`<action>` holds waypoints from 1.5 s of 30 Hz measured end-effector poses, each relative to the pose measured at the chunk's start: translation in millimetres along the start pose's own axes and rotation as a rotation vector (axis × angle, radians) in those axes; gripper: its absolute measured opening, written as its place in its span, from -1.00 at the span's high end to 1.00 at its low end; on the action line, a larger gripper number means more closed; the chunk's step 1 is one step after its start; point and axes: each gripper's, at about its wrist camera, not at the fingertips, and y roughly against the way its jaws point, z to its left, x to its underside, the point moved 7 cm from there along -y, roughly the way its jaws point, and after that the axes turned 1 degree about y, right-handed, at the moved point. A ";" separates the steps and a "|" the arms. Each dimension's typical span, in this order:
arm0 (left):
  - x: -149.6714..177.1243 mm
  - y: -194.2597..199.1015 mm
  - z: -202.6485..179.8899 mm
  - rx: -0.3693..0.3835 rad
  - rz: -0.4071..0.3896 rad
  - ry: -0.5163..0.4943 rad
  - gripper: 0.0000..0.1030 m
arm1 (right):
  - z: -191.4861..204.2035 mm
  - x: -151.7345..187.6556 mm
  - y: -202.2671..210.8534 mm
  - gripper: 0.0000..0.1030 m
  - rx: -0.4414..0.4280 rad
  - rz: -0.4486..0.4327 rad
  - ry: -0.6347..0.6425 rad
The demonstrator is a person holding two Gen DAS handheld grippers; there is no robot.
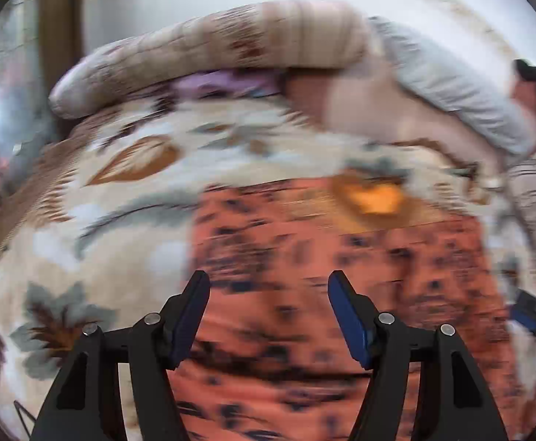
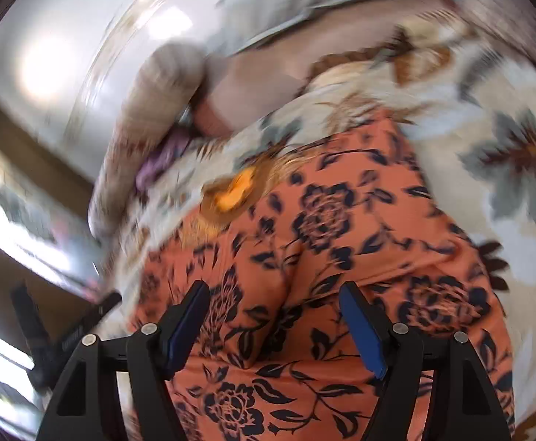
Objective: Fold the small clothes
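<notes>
Left claw (image 1: 268, 283): jaws wide apart, nothing between them; poised above the garment, contact not discernible.
Right claw (image 2: 273, 294): jaws wide apart, holding nothing; also over the garment.
Garment (image 2: 327, 264): orange cloth with dark floral print, spread on the blanket; in the right view a crease runs up its middle between the jaws. Left view shows it (image 1: 341, 275) blurred, filling the lower centre.
Blanket (image 1: 84, 220): cream with grey and brown flower pattern, covering the bed under the garment on all visible sides.
Orange patch (image 2: 233, 191): bright spot at the garment's far edge; cannot tell whether it is on the garment or the blanket.
Pillow (image 1: 209, 55): beige patterned roll at the far end of the bed, a purple item (image 1: 216, 82) tucked below it.
Image quality: both views motion-blurred, left more so.
</notes>
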 end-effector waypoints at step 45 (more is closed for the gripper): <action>12.1 -41.3 41.5 -0.134 0.065 -0.016 -0.31 | -73.6 -11.9 -36.8 0.82 0.354 0.026 0.049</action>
